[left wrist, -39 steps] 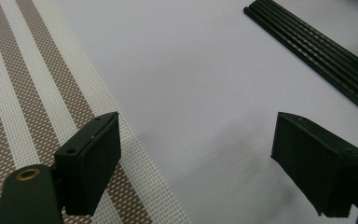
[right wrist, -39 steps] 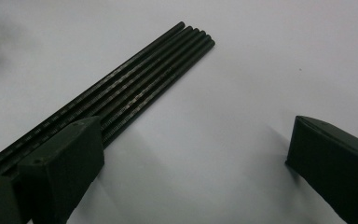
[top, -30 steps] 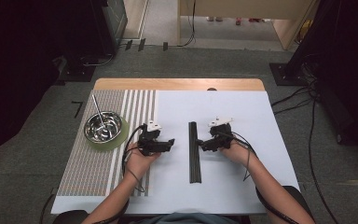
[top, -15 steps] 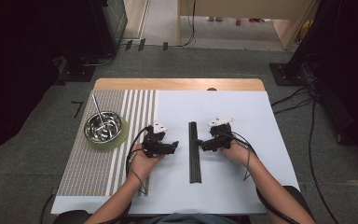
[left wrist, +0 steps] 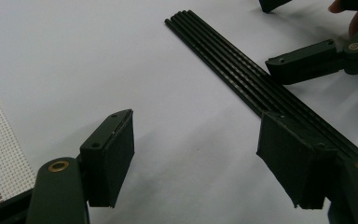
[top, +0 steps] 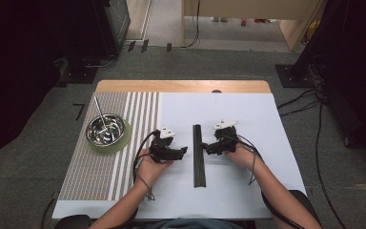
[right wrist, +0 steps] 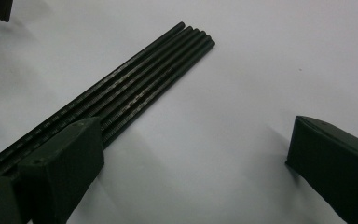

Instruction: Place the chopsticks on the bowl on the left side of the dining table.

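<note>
Desk (top: 267,124) surface, covered in white, carries everything here, with a striped mat (top: 90,171) along its left part. On that mat a steel bowl (top: 106,130) sits on a green coaster, a thin rod leaning in it. At the middle of the white sheet lies a bundle of black sticks (top: 198,155), side by side and touching, running away from the person. The left gripper (top: 181,151) rests just left of the bundle, jaws spread wide and grasping nothing; in its own view one jaw sits over the near end of the sticks (left wrist: 242,79). The right gripper (top: 208,148) is just right of them, likewise released, one jaw beside the sticks (right wrist: 135,88). This looks like the approach before a pick-up. Next, one gripper likely needs to straddle a single outer stick and clench on it without dragging its neighbours.
</note>
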Demonstrator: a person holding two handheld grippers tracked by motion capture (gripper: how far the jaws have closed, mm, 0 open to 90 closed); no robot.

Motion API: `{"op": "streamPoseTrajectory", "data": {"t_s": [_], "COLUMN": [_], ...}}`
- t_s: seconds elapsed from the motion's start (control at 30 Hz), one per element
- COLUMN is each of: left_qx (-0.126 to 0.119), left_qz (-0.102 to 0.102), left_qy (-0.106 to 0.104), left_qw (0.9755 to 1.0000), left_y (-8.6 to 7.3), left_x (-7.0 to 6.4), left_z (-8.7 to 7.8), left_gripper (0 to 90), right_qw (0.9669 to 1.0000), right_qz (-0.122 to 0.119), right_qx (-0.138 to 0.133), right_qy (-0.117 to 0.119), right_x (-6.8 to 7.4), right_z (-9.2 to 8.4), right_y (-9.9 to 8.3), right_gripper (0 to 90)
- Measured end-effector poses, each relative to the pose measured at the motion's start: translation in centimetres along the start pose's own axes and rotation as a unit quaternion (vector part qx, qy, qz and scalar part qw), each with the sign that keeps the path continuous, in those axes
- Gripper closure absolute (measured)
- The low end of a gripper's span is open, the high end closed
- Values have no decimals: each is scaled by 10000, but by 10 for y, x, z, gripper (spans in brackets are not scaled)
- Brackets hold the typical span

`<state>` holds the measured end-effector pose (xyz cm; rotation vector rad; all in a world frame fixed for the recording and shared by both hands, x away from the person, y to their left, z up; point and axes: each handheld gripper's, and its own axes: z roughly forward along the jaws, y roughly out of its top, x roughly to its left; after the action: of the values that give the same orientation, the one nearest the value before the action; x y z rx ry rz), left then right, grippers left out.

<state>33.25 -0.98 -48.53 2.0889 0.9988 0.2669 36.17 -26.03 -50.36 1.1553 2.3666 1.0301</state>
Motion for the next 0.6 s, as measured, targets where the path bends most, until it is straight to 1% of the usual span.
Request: {"op": "streamPoseTrajectory", "data": {"t_s": [0.07, 0.1, 0.2, 0.23, 0.27, 0.37, 0.6], "left_qx": [-3, -15, -39, -70, -70, -65, -116], "left_qz": [-20, -31, -67, -66, -66, 1, -28], "left_qy": [-24, -34, -44, -59, -59, -45, -55], "left_qw": [10000, 10000, 10000, 9999, 9999, 10000, 9999], "left_y": [0, 0, -1, -1, -1, -2, -4], "left_x": [-2, -3, -6, -8, -8, -14, -18], "left_z": [1, 1, 1, 2, 2, 4, 6], "left_gripper": [283, 302, 310, 311, 311, 313, 320], "right_qw": [10000, 10000, 10000, 10000, 10000, 10000, 10000], "right_qz": [-1, 0, -1, -3, -3, -6, -4], "right_qx": [2, 1, 3, 3, 3, 3, 3], "right_qy": [0, 0, -1, -2, -2, -4, -4], "right_x": [0, 0, 0, 0, 0, 0, 0], "right_z": [0, 0, 0, 0, 0, 0, 0], "right_y": [0, 0, 0, 0, 0, 0, 0], "right_gripper": [33, 33, 33, 33, 33, 33, 33]}}
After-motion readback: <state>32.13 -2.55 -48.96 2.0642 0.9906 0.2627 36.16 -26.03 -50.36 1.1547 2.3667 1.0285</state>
